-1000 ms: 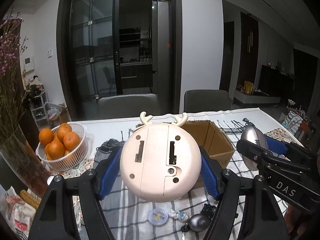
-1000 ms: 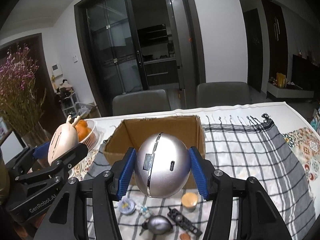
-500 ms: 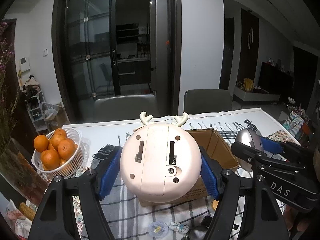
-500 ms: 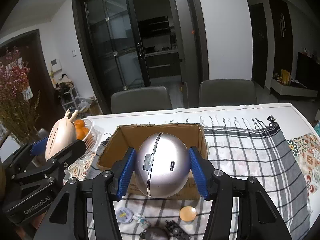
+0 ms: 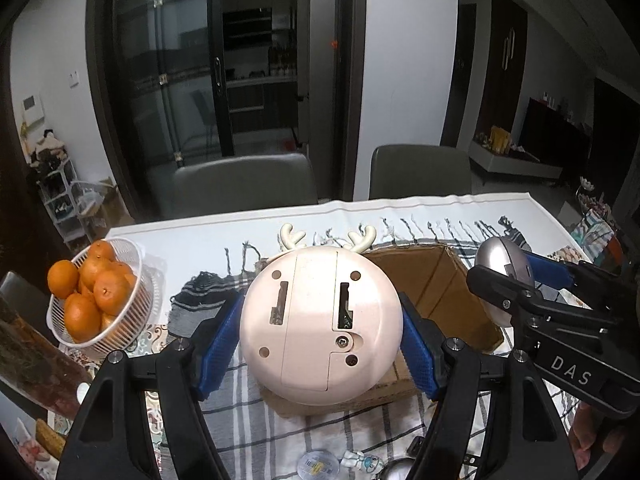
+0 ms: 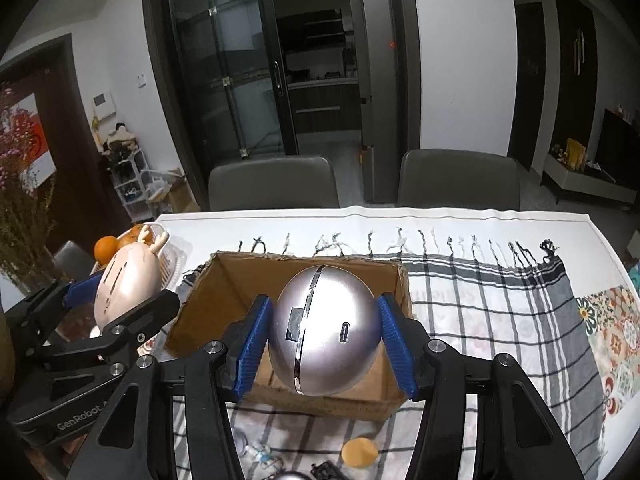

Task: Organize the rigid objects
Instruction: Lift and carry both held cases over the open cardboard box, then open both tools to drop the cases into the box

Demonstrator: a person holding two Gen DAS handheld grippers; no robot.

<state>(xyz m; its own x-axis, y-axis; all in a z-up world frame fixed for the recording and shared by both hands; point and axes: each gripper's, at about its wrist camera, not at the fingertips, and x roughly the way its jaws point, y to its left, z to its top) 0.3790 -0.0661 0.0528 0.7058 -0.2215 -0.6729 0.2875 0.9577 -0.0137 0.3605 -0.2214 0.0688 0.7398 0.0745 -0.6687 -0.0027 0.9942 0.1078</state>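
My left gripper (image 5: 320, 332) is shut on a round pink device with antlers (image 5: 320, 324), held in the air at the left side of an open cardboard box (image 5: 444, 292). My right gripper (image 6: 324, 336) is shut on a silver egg-shaped device (image 6: 324, 332), held over the box's near wall (image 6: 332, 400). In the right wrist view the pink device (image 6: 124, 284) shows at the left. In the left wrist view the silver device (image 5: 500, 260) shows at the right.
A white basket of oranges (image 5: 96, 300) stands at the table's left. Small items lie on the checked cloth near the front: a round disc (image 5: 318, 464), a small figure (image 5: 364, 462), an orange cap (image 6: 358, 452). Two chairs (image 6: 276, 184) stand behind the table.
Both grippers have risen and moved forward with their devices; the box now sits lower and closer under them, and the small items have slid toward the bottom edge.
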